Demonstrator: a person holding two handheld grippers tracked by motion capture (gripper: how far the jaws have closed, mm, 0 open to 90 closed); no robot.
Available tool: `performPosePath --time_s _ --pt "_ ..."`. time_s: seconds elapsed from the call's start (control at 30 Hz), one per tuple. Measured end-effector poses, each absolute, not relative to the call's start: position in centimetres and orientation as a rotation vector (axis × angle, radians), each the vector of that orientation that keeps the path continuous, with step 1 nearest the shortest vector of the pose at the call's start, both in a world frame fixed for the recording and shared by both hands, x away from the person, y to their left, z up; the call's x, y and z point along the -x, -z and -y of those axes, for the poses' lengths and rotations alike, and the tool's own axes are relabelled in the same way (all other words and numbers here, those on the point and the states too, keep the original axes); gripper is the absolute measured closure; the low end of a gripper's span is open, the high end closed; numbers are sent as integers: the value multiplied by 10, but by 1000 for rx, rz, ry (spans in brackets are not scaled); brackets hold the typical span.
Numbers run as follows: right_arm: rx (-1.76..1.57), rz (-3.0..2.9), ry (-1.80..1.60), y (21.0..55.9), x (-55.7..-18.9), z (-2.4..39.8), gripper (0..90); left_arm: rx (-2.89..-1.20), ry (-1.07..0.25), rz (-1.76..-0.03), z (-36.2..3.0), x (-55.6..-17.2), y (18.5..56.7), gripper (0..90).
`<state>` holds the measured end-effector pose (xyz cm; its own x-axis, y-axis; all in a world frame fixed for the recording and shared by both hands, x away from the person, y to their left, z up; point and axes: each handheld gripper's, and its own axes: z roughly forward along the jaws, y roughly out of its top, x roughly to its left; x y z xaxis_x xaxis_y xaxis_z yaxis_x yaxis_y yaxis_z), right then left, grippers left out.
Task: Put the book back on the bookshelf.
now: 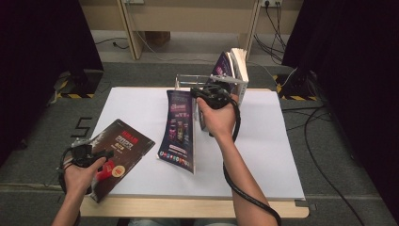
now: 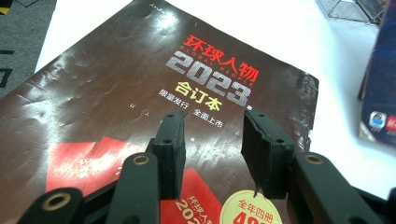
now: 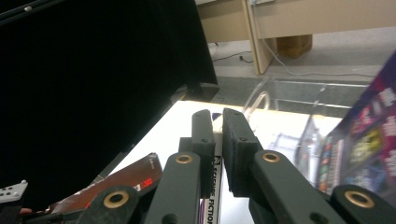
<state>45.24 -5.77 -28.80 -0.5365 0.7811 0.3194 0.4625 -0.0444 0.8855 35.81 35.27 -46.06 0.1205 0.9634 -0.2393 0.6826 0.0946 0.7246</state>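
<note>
White table [image 1: 263, 155]: right gripper [image 1: 214, 94] clamps purple book [image 1: 178, 129] by spine, rack [image 1: 207, 80] just behind; left gripper [image 1: 91, 155] open over brown book [image 1: 123, 141].

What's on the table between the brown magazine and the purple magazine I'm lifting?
Nothing: the high view shows bare white sheet between the brown magazine and the purple magazine.

Black tongs [image 1: 214, 94], brass rivets, trailing cables

Bare table [image 1: 263, 155] right of magazine [image 1: 178, 129]
</note>
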Motion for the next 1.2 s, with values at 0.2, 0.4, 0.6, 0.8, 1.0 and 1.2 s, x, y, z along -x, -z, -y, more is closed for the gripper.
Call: performPosePath --time_s 0.2,0.4,0.6,0.8,1.0,1.2 --pt "-1331 -1927 -1609 276 -454 72 843 -1657 -472 -1627 -352 -358 461 588" --pt "-1332 -1886 -1608 263 -454 82 843 -1656 -470 -1630 -352 -358 462 589" --pt "-1315 -1852 -1609 242 -454 90 843 -1658 -469 -1629 -351 -359 463 589" --pt "-1311 -1801 -1618 226 -455 98 843 -1658 -466 -1630 -351 -359 464 590" --pt "-1320 -1773 -1625 215 -460 104 843 -1659 -459 -1629 -349 -359 465 590" --pt "-1334 -1755 -1630 209 -465 104 843 -1659 -459 -1629 -349 -359 465 590"
